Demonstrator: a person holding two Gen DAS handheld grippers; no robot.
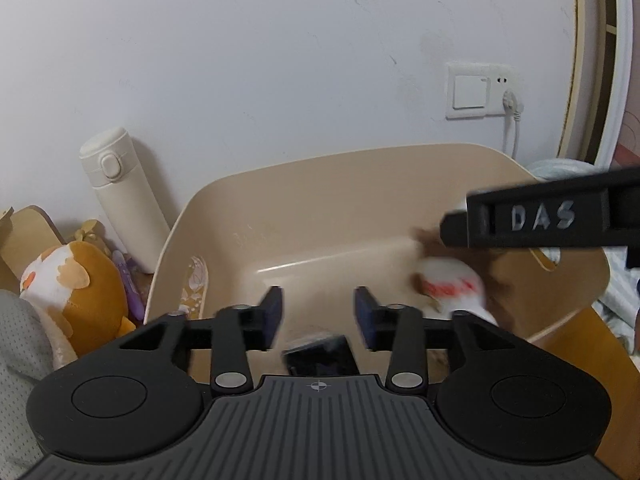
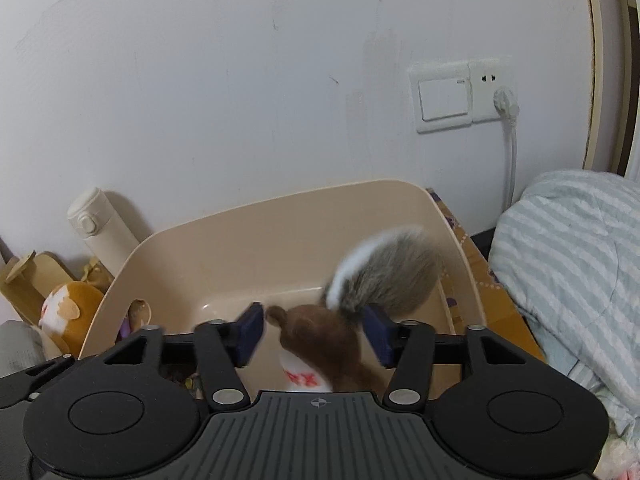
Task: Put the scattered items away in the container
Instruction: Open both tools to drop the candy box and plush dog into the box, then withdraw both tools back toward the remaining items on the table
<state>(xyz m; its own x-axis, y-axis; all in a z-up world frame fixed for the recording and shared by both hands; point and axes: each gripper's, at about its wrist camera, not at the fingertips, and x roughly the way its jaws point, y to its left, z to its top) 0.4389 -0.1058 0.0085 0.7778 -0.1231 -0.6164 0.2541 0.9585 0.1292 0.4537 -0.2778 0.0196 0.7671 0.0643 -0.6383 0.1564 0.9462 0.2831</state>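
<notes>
Both grippers are hanging over the near rim of the beige container, fingers pointing in and down. On the right gripper the jaws are standing wide, and the brown squirrel plush is sitting between the blue pads without either pad clearly pressing it; blur makes contact hard to judge. My reading is that the toy is being let go here so that it drops inside the walls rather than on the rim. Its white belly with red print is facing down toward the floor of the bin, and its grey bushy tail is sticking up toward the far right wall.

Over on the left gripper, the jaws are also standing apart and holding nothing, with a small black object lying on the container floor just below them. Most of the floor beyond is bare, so there is room for more items.

Outside the left wall, an orange-and-white plush is lying close against the bin, probably next to be collected. Behind it a cream flask is standing upright against the wall, leaving little gap for fingers on that side. A striped blanket is crowding the right edge.
</notes>
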